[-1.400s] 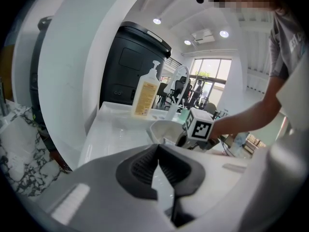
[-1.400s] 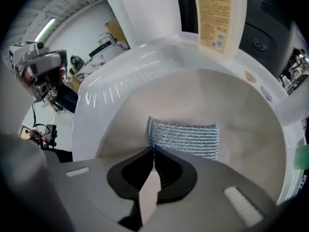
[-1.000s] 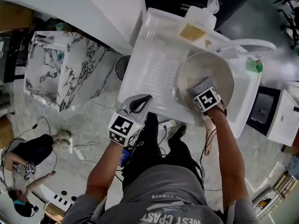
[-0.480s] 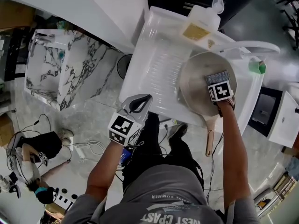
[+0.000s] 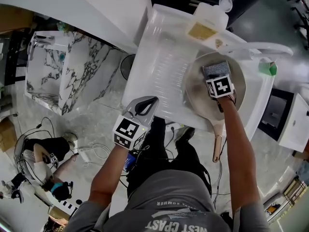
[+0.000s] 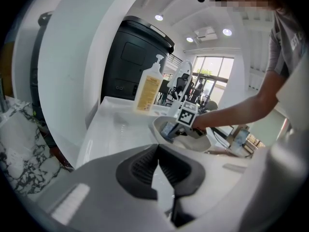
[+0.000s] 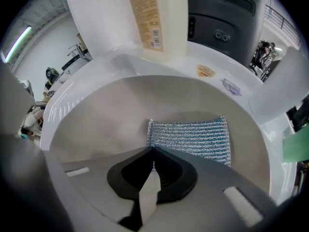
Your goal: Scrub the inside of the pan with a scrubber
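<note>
Closest in, low in the head view: a grey printed T-shirt (image 5: 178,211) and bare forearms (image 5: 108,170) reaching forward. Next, the left gripper (image 5: 153,100), held just at the near rim of the white plastic sink (image 5: 161,57) and well apart from the round beige pan (image 5: 195,91). Pointed forward and a little down, grey jaws pressed together at the tips, nothing caught between them.

Jutting back toward the body over that same rim: the pan's pale wooden handle (image 5: 217,141). Beyond it the pan itself, sitting in the basin at the sink's right end, with the ribbed draining board stretching off to the left.

Inside the pan, the right gripper (image 5: 215,77), aimed steeply down at the pan's floor, marker cube uppermost. Jaws drawn in to the narrowest of gaps, nipping the near edge of the rectangular silver-and-teal striped mesh scrubber (image 7: 190,134). Scrubber lying flat against the inner surface toward the far side, spread out past the jaw tips.

Behind the pan, on the sink's back ledge: an upright translucent white soap bottle with a yellow label (image 5: 206,22). To its right, a curved white tap (image 5: 258,46) arching over the pan's far rim. Also a small green object (image 5: 267,68) at the right edge, too small to identify.

Farther back, a black bin-like cabinet (image 6: 140,57) against a white wall. Far below on the floor at left, a marble-patterned white block (image 5: 58,71). Lower left, a person in dark clothing (image 5: 46,153) down among cables.
</note>
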The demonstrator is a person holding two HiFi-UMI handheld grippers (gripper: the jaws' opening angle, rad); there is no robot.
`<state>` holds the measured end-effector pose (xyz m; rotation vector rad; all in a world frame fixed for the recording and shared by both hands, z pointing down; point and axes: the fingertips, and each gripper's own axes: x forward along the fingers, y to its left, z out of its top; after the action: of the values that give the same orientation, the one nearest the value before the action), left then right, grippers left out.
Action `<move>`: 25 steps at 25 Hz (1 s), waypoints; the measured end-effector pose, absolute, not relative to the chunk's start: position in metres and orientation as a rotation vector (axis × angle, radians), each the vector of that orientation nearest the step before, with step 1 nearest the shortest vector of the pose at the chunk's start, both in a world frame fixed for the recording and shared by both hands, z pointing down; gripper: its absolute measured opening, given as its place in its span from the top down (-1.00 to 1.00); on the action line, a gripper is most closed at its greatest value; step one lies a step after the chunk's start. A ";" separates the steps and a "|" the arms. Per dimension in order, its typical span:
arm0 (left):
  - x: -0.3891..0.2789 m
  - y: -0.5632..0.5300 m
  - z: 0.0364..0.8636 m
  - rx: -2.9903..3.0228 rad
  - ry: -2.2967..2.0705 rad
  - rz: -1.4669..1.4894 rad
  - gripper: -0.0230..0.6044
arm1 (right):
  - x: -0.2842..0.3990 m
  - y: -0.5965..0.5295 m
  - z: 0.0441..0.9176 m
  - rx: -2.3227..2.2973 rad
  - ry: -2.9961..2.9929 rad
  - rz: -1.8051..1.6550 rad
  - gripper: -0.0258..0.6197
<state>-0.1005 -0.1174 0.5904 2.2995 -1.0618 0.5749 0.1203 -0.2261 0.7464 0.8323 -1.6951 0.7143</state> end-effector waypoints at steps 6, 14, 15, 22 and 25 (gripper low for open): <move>-0.097 -0.124 0.592 2.296 -1.065 0.577 0.92 | 0.081 -0.214 0.744 0.708 -1.768 0.690 0.89; -0.090 -0.124 0.596 2.295 -1.049 0.583 0.92 | 0.067 -0.181 0.740 0.529 -1.797 0.670 0.89; -0.088 -0.124 0.596 2.296 -1.047 0.584 0.92 | 0.067 -0.176 0.740 0.508 -1.795 0.669 0.89; -0.080 -0.129 0.596 2.304 -1.040 0.588 0.92 | 0.083 -0.152 0.744 0.416 -1.722 0.677 0.89; -0.078 -0.128 0.597 2.305 -1.031 0.590 0.92 | 0.093 -0.148 0.744 0.413 -1.678 0.687 0.89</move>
<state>-0.0775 -0.1283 0.5965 2.3051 -1.0313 0.5898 0.0928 -0.1478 0.7443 0.4126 -1.6776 0.6867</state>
